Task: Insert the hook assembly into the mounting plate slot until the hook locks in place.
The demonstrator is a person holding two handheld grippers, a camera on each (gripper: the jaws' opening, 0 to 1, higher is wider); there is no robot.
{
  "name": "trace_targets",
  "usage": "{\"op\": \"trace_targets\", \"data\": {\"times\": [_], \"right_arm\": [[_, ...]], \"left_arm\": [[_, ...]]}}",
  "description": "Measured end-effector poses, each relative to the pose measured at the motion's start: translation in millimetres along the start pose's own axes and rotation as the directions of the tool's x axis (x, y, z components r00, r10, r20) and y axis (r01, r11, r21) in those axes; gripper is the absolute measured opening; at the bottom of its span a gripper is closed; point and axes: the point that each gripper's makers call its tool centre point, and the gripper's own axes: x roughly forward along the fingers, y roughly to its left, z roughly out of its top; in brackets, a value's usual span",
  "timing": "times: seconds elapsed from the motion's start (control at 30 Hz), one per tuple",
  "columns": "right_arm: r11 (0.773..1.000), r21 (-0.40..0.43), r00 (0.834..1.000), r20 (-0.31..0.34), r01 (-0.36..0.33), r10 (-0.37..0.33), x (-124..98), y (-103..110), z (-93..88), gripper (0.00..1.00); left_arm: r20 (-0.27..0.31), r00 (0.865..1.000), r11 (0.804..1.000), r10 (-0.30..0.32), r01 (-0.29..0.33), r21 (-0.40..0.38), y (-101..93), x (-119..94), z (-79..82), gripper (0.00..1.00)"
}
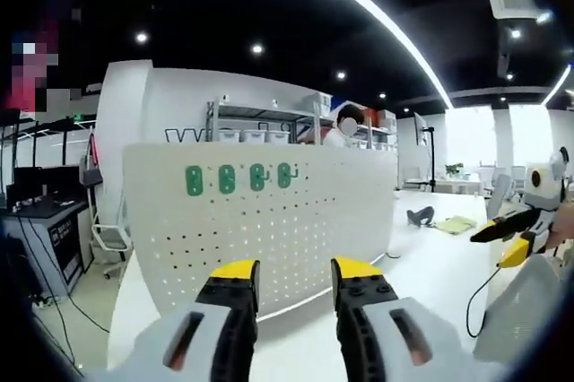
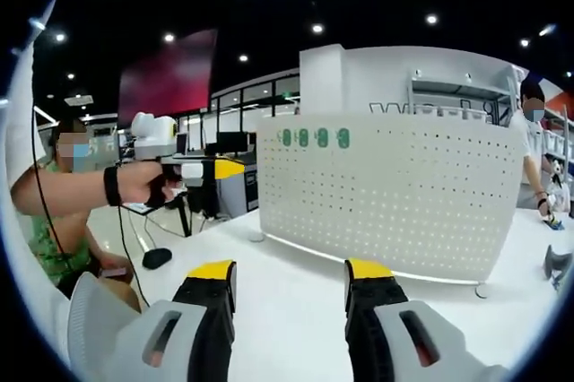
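Observation:
A white perforated mounting plate (image 1: pixel 269 221) stands upright on the white table (image 1: pixel 421 265). Several green hook assemblies (image 1: pixel 239 178) hang in a row near its upper left corner. My left gripper (image 1: pixel 296 274) is open with nothing between its yellow-tipped jaws, a short way in front of the plate. My right gripper (image 1: pixel 507 238) comes in from the right, off the plate's right end. In the right gripper view the plate (image 2: pixel 395 194) and the green hooks (image 2: pixel 314 138) lie ahead. The right gripper (image 2: pixel 291 274) is open and empty. A hand holds the left gripper (image 2: pixel 202 169) at the left.
A person (image 1: pixel 345 122) stands behind the plate, near shelving with white bins (image 1: pixel 260 135). A desk with monitors (image 1: pixel 40 194) is at the left. A black cable (image 1: pixel 475 297) trails on the table. A small black object (image 2: pixel 157 258) lies left of the plate.

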Motion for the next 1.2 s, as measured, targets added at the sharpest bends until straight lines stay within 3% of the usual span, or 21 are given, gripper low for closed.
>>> {"op": "trace_targets", "data": {"times": [0.27, 0.37, 0.47, 0.57, 0.87, 1.2], "right_arm": [[1.000, 0.022, 1.000, -0.008, 0.013, -0.013, -11, -8, -8.6, 0.55], [1.000, 0.016, 1.000, -0.004, -0.003, 0.003, -17, -14, -6.9, 0.58], [1.000, 0.006, 1.000, 0.001, -0.016, 0.016, -24, -24, -5.1, 0.61], [1.000, 0.019, 1.000, 0.006, -0.021, 0.020, -33, -36, -4.6, 0.62], [0.999, 0.027, 1.000, 0.009, -0.022, 0.022, -62, -67, -14.1, 0.65], [0.999, 0.046, 0.999, 0.028, -0.019, 0.018, -84, -87, -18.7, 0.68]], "left_arm": [[0.007, 0.994, 0.994, -0.110, 0.110, 0.012, -45.3, -17, -8.3, 0.49], [0.001, 0.992, 0.992, -0.123, 0.122, 0.031, -63.1, -21, -9.1, 0.53], [0.038, 0.986, 0.987, -0.161, 0.161, 0.004, -86.6, -26, -6.0, 0.60], [0.023, 0.982, 0.982, -0.189, 0.189, 0.001, -107.5, -29, -12.6, 0.69], [0.000, 0.982, 0.982, -0.187, 0.187, -0.008, -150.0, -39, -22.8, 0.82], [-0.037, 0.989, 0.990, -0.142, 0.141, -0.019, -164.7, -59, -29.8, 0.89]]}}
